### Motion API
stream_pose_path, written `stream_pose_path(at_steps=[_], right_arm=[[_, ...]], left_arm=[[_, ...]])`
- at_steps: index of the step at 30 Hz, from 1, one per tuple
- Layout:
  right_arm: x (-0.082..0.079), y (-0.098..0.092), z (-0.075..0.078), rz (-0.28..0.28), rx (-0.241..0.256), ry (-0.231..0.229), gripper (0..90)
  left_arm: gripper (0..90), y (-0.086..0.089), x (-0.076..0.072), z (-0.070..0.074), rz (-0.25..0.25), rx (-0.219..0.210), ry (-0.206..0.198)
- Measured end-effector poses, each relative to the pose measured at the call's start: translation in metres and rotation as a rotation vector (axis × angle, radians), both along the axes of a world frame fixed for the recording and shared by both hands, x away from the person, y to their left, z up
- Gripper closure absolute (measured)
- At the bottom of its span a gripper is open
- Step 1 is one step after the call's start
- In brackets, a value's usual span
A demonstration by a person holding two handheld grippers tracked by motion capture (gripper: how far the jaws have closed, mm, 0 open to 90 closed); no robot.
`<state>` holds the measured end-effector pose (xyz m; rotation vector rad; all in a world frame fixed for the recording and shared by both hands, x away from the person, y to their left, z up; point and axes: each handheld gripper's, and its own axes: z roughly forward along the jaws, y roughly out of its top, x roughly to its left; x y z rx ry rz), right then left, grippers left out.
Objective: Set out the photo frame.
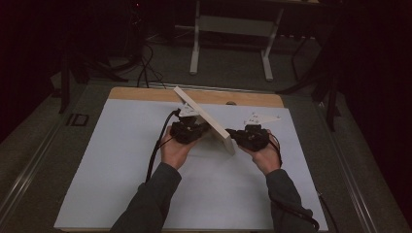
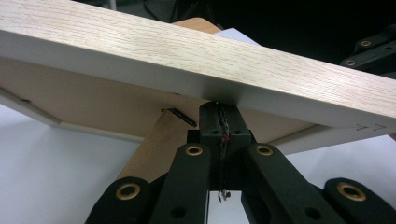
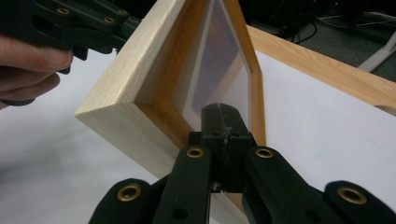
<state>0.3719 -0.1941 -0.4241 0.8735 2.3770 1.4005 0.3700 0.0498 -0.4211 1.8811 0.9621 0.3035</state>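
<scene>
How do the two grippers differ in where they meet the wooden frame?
The left gripper sits behind the frame, its closed jaws under the frame's back edge; the right gripper sits at the frame's near front corner, on the glass side. The left comes in from the left, the right from the right. Both are black, hand-held, with jaws closed.

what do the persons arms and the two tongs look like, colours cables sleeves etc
Both arms wear dark grey long sleeves. The left tongs and right tongs are black, with linkage arms pinned by brass-coloured rivets. Each carries a pale grey three-cornered plate on top and trails a black cable.
</scene>
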Motion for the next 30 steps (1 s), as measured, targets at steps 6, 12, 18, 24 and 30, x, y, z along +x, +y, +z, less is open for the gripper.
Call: stream_pose_path(at_steps=[6, 12, 18, 24, 30], right_arm=[[-0.002, 0.002, 0.0, 0.01, 0.003, 0.001, 90.0], [-0.004, 0.006, 0.0, 0.03, 0.002, -0.001, 90.0], [-0.005, 0.008, 0.001, 0.036, 0.001, -0.005, 90.0], [-0.007, 0.012, 0.002, 0.056, 0.0, -0.011, 90.0], [-0.009, 0.017, 0.003, 0.073, 0.001, -0.015, 90.0]], left_arm=[[90.0, 0.002, 0.002, 0.0, -0.01, 0.002, 0.001], [90.0, 0.003, 0.004, 0.001, -0.019, 0.012, 0.002], [90.0, 0.004, 0.006, 0.003, -0.036, 0.034, 0.004], [90.0, 0.005, 0.007, 0.004, -0.037, 0.041, 0.001], [90.0, 0.004, 0.004, 0.005, -0.051, 0.048, -0.005]])
